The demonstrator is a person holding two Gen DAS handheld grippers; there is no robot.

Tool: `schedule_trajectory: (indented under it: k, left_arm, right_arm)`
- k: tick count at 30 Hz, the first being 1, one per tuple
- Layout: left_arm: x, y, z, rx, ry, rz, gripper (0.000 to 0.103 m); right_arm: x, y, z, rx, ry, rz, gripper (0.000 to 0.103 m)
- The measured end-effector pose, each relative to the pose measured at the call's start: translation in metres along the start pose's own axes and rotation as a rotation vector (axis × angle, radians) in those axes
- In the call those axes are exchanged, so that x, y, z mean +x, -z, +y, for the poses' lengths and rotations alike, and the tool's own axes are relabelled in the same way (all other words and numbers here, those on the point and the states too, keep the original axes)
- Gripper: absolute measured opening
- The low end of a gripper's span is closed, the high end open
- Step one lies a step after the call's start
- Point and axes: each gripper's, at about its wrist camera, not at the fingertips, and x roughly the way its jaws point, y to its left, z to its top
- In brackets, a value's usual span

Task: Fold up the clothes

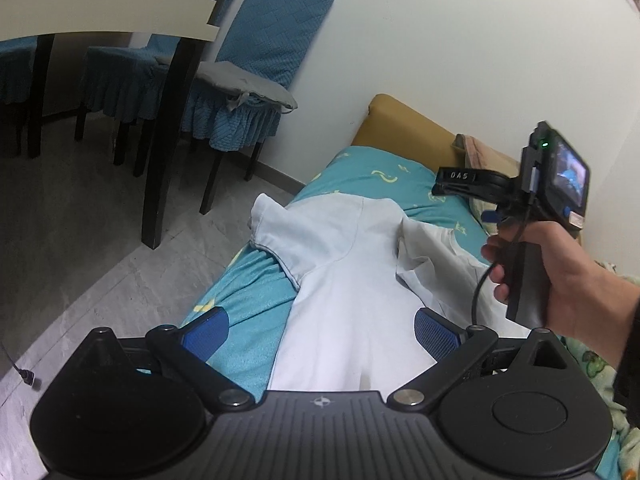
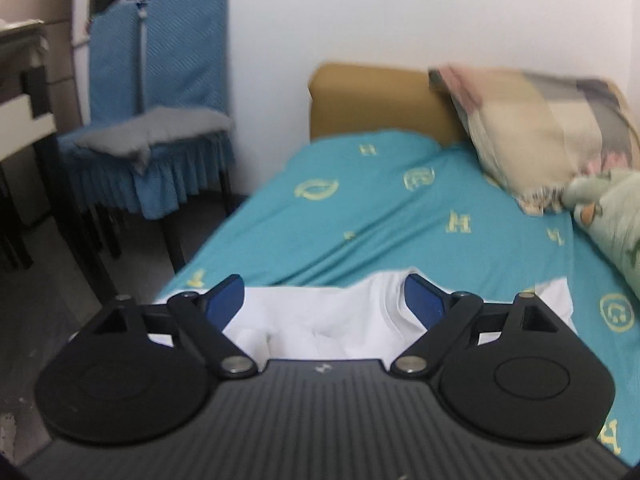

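A white T-shirt (image 1: 344, 280) lies spread on the teal bed sheet (image 1: 248, 308), its left sleeve (image 1: 280, 228) reaching the bed's edge and its right side folded inward. My left gripper (image 1: 320, 330) hovers open over the shirt's lower body, nothing between its blue pads. The right gripper (image 1: 460, 184), held by a hand (image 1: 560, 272), floats above the shirt's right side in the left wrist view. In the right wrist view the right gripper (image 2: 324, 296) is open over the shirt's collar end (image 2: 320, 316), holding nothing.
A pillow (image 2: 540, 136) and a green patterned blanket (image 2: 612, 216) sit at the bed's right, against a tan headboard (image 2: 376, 100). Left of the bed stand blue-covered chairs (image 1: 248, 80) with a grey cushion, a dark-legged table (image 1: 100, 8), and grey floor.
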Motion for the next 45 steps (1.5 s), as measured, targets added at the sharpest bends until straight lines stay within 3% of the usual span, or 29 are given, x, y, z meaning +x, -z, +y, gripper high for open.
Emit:
schedule_trajectory:
  k: [4,9,11,16,20,26,34,38,45]
  left_arm:
    - [-0.002,-0.001,-0.006,0.038,0.015,0.0,0.1]
    - [-0.022,0.0,-0.023,0.14,0.033,-0.055,0.1]
    - [-0.029,0.002,-0.03,0.156,0.037,-0.056,0.1]
    - [-0.054,0.013,-0.047,0.204,0.049,-0.058,0.1]
    - [-0.088,0.027,-0.063,0.248,0.081,-0.06,0.1]
    - [-0.124,0.054,-0.088,0.307,0.141,-0.021,0.1]
    - [-0.114,0.073,-0.1,0.299,0.144,0.045,0.1]
    - [-0.077,0.057,-0.089,0.222,0.114,0.057,0.1]
    - [0.053,-0.007,-0.031,-0.047,-0.041,0.035,0.098]
  right_arm:
    - [-0.058,0.004,0.0,0.006,0.021,-0.025,0.088]
    - [-0.172,0.006,-0.007,-0.023,-0.025,-0.148,0.089]
    - [-0.216,0.012,-0.013,-0.006,-0.035,-0.16,0.089]
    - [-0.318,0.047,-0.027,0.076,-0.015,-0.151,0.089]
    - [-0.373,0.089,-0.034,0.123,0.007,-0.179,0.089]
    - [-0.413,0.147,-0.051,0.217,0.009,-0.205,0.089]
    - [-0.419,0.162,-0.074,0.318,0.032,-0.189,0.088]
    - [-0.416,0.169,-0.082,0.365,0.043,-0.167,0.088]
    - [-0.386,0.181,-0.094,0.421,0.066,-0.103,0.088]
